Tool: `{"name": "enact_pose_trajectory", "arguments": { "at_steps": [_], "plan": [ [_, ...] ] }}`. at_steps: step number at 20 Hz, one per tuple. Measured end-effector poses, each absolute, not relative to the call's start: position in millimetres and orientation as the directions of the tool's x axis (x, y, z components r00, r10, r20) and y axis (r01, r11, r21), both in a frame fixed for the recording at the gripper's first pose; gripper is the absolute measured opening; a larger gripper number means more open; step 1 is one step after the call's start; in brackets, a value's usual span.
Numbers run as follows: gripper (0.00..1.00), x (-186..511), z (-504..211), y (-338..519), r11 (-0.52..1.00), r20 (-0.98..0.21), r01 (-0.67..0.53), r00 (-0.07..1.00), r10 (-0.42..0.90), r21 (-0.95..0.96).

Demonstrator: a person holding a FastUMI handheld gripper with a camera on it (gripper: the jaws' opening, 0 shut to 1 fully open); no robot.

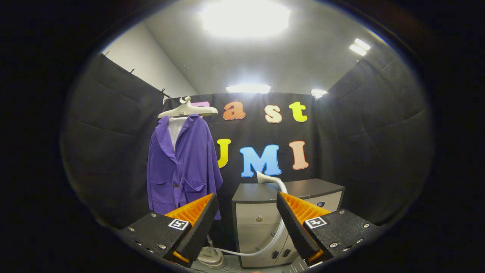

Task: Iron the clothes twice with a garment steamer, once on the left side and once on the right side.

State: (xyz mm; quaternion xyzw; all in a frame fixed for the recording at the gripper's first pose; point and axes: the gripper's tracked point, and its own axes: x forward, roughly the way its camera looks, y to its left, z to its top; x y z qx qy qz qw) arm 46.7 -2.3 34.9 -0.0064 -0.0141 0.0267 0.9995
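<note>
Hanging jacket: purple jacket [184,167] on a hanger [188,110], left of the cabinet [265,220].
Steamer head: [265,178] resting on the cabinet top, hose [261,248] trailing down.
Gripper: [247,206] fingers spread apart, holding nothing, before the cabinet.

I can read no wording, brand or number on anything from here. The nearest things to signs are two square black-and-white marker tags, one on the left finger mount [178,223] and one on the right finger mount [315,222] of the gripper [247,195]. Its fingers stand spread apart and grip nothing. The tags carry block patterns, not letters. On the cabinet [261,220] just beyond the fingers I see a small dark panel [321,204] at its upper front. It is too small for me to make anything out.
</note>
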Motion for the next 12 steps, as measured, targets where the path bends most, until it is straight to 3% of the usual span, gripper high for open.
{"name": "enact_pose_trajectory", "arguments": {
  "at_steps": [12],
  "plan": [
    [0.95,186,47,-41,0.993,-0.013,-0.114,0.993,0.114,0.019]
  ]
}}
